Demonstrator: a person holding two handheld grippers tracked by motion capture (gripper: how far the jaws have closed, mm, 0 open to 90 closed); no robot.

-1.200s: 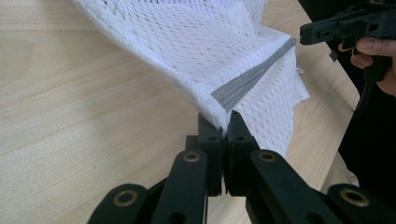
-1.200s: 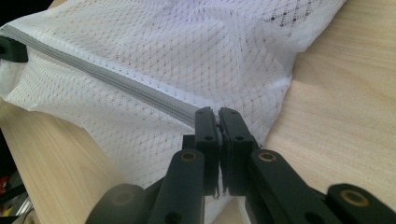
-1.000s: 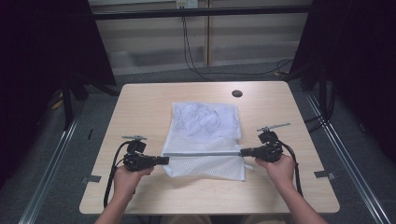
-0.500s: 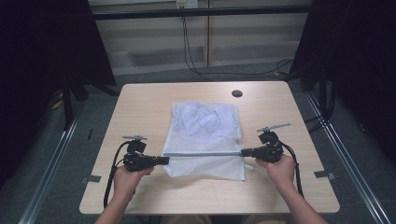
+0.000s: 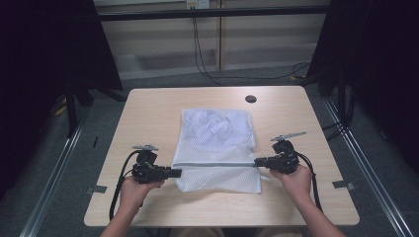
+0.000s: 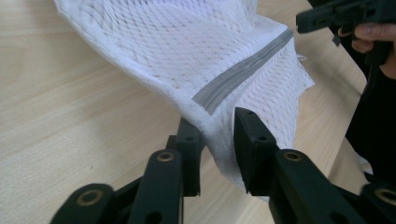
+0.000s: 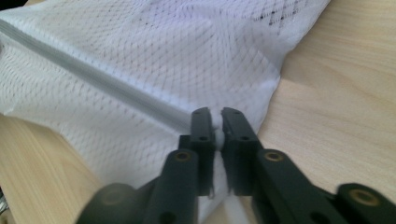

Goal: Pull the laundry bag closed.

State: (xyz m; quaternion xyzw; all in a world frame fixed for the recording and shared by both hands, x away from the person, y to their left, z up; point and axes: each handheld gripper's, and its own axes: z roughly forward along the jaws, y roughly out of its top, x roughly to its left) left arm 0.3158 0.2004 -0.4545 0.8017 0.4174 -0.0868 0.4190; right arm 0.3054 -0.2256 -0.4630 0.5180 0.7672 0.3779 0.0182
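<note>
Left hand-held gripper (image 6: pixel 217 140) has just been opening, its pads now loose around the mesh laundry bag's (image 5: pixel 217 148) zipper (image 5: pixel 215 164) end; right hand-held gripper (image 7: pixel 214 135) pinches the opposite end. Zipper looks closed; release remains.

One white mesh laundry bag (image 5: pixel 217 148) on counter (image 5: pixel 148 113). One grey zipper (image 5: pixel 215 165) across bag. Two hand-held grippers: left hand-held gripper (image 5: pixel 174 173), right hand-held gripper (image 5: pixel 258 162). Two hands: left hand (image 5: pixel 134 190), right hand (image 5: pixel 296 180). One cable per gripper, two cables total. One dark round hole (image 5: pixel 251 98) in counter top. One counter.
</note>
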